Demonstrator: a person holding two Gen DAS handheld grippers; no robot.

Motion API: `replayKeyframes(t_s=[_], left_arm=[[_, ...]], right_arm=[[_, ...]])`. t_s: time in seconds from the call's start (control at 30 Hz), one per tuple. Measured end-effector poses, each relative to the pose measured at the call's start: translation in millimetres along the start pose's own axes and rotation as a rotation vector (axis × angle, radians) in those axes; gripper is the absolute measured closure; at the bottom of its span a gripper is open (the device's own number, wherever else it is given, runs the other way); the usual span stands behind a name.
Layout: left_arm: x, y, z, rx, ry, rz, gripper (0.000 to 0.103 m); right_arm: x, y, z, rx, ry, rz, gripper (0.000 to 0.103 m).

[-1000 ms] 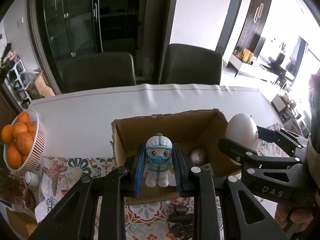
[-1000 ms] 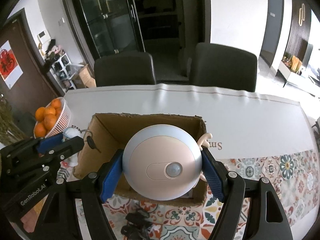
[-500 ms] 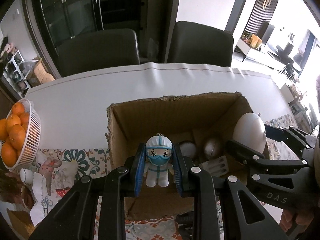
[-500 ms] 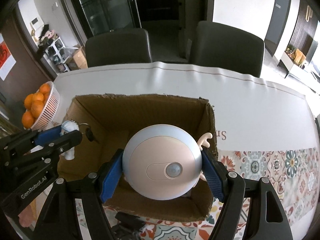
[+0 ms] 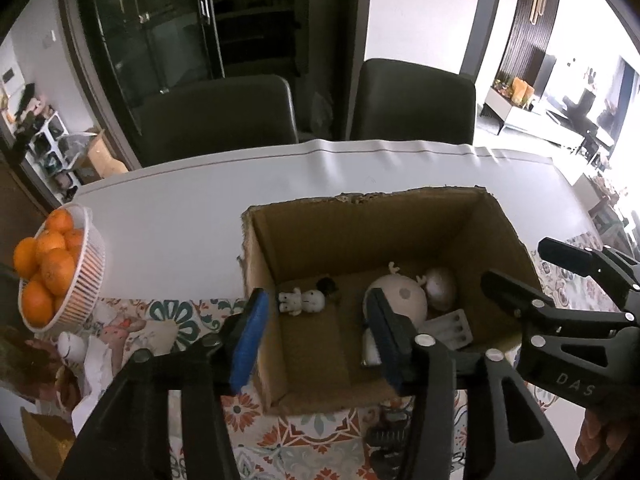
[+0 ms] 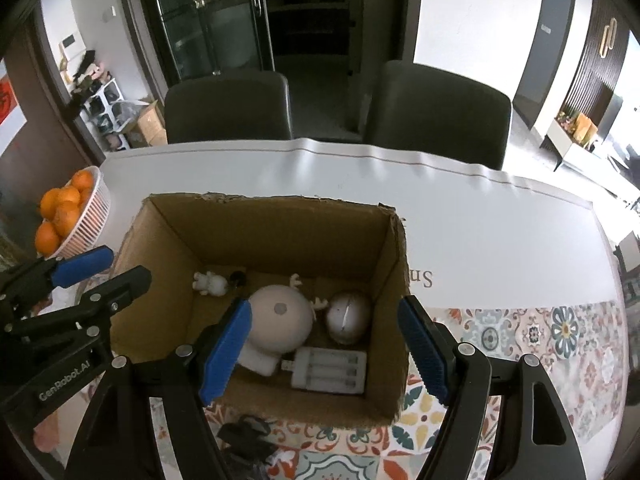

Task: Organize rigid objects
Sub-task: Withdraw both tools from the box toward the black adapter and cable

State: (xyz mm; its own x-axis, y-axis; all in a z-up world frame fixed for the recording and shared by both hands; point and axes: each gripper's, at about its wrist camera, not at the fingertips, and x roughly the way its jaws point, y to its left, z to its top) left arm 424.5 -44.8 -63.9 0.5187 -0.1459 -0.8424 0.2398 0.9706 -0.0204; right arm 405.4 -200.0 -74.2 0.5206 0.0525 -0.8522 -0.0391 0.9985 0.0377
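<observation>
Four objects lie on the floor of the cardboard box (image 6: 396,264): a small white figurine (image 6: 210,283) on its side near the far left corner, a round pink-beige lamp with little antlers (image 6: 280,318) in the middle, a silver-grey ball (image 6: 347,317) just beside the lamp, and a white battery case (image 6: 329,370) at the near side, touching the lamp's base.

The left gripper (image 5: 316,334) hangs over the box's left wall with its jaws opening – nothing is between them, the figurine lies below and apart from the pads. The right gripper (image 6: 324,350) stands wide over the box, and it holds nothing; the lamp lies under it, free.

All these things look like hard plastic, so I judge them light and stiff, not easy to crush. The lamp's dome is smooth and round, so it may slip – better to take it across its widest part. The antlers look thin and could snap, so they are no place for the pads. The figurine is best held at its body, the battery case by its long flat sides. The ball may roll when touched.
</observation>
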Motion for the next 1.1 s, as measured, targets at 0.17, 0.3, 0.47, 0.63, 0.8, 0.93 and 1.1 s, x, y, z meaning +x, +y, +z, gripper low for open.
replayKeyframes(t_s=[0.17, 0.3, 0.47, 0.63, 0.8, 0.93, 1.1], left_arm=[[-21.0, 1.5, -13.0, -0.006, -0.044, 0.027, 0.042], [-35.9, 1.1, -22.8, -0.01, -0.072, 0.042, 0.036], [-51.5, 4.4, -37.9, -0.013, -0.103, 0.055, 0.033], [-65.2, 9.6, -53.8, -0.03, -0.129, 0.066, 0.028], [-73.6, 11.3, -73.6, -0.033, -0.137, 0.076, 0.024], [-78.0, 13.0, -90.9, -0.028, -0.141, 0.1, 0.021], [-80.1, 14.4, -107.0, -0.028, -0.13, 0.108, 0.021]], right_arm=[[-20.1, 2.2, -11.3, 0.002, -0.045, -0.014, 0.027], [-32.0, 4.1, -18.2, 0.017, -0.062, -0.003, 0.027], [-48.2, 10.4, -31.4, 0.014, -0.093, -0.012, 0.026], [-62.4, 18.0, -47.3, 0.017, -0.112, -0.01, 0.025], [-69.4, 24.2, -67.4, 0.037, -0.113, 0.003, 0.024], [-67.9, 28.2, -84.8, 0.049, -0.103, 0.012, 0.024], [-67.1, 33.2, -102.0, 0.06, -0.099, 0.022, 0.024]])
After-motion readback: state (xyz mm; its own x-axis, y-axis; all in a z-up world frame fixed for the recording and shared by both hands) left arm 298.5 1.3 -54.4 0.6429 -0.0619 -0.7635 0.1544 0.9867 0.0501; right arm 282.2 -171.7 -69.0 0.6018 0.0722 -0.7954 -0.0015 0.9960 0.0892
